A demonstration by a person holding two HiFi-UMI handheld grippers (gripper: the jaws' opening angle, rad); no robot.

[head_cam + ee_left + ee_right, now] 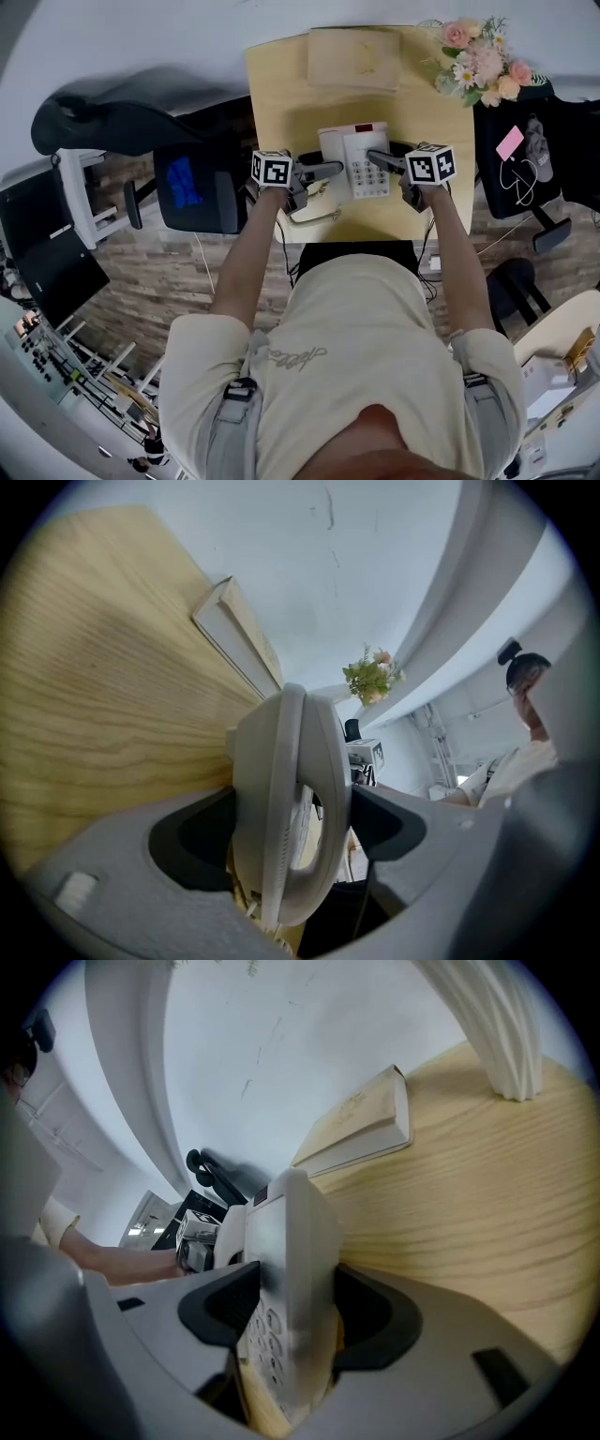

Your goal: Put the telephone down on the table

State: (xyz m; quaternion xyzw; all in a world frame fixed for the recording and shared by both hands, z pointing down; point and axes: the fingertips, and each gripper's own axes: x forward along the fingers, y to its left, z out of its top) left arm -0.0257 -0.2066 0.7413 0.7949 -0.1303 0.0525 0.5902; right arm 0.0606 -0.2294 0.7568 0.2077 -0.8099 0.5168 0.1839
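A white telephone base (356, 150) with a keypad rests on the wooden table (272, 94). Its cream handset (317, 208) lies off the base, near the table's front edge on the left. In the left gripper view the handset (291, 789) stands on edge between the jaws, and my left gripper (292, 829) is shut on it. My right gripper (292, 1316) is shut on the right side of the telephone base (286, 1241), whose keys show between the pads. In the head view the left gripper (323, 173) and the right gripper (380, 159) point toward each other.
A closed book (354, 58) lies at the table's far edge, and a flower bouquet (483, 61) stands at the far right corner. A black chair (192, 187) with something blue on it stands left of the table. Another dark seat (525, 150) is to the right.
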